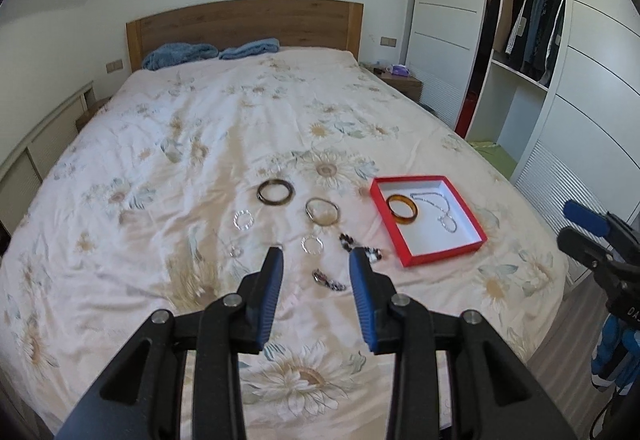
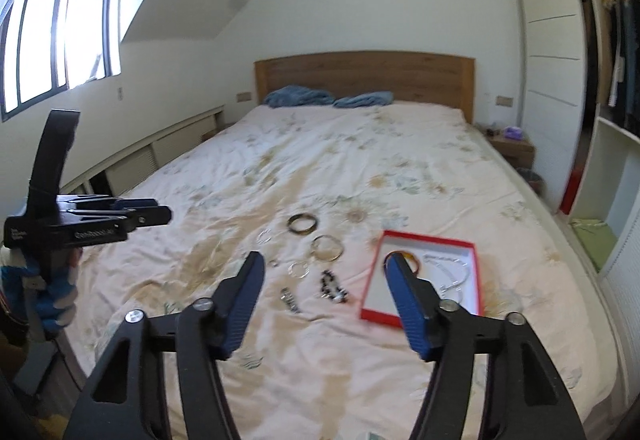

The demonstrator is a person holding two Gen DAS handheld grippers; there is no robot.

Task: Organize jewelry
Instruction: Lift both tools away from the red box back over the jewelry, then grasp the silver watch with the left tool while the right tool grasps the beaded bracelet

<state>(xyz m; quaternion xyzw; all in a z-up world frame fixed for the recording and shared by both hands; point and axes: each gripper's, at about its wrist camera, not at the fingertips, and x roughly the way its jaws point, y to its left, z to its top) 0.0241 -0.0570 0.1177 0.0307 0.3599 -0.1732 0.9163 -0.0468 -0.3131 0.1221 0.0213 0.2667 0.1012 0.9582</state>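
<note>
A red tray (image 1: 405, 255) (image 2: 424, 240) lies on the bed, holding an amber bangle (image 1: 402, 209) and a silver chain (image 1: 440, 208) (image 2: 452, 272). Loose on the cover lie a dark bangle (image 1: 275, 193) (image 2: 303, 223), a pale gold bangle (image 1: 322, 211) (image 2: 328, 248), clear bead bracelets (image 1: 244, 220) (image 1: 312, 244) and dark beaded pieces (image 1: 362, 246) (image 2: 332, 287). My left gripper (image 1: 318, 254) hangs open above them, nothing between its fingers. My right gripper (image 2: 324, 262) is open too, held high near the tray and holding nothing.
The floral bedspread (image 1: 200, 144) covers a wide bed with a wooden headboard (image 1: 244, 24) and blue pillows (image 1: 180, 54). A white wardrobe (image 1: 532, 52) with hanging clothes stands to the right. A nightstand (image 2: 514, 150) sits beside the bed, a window (image 2: 52, 36) at the left.
</note>
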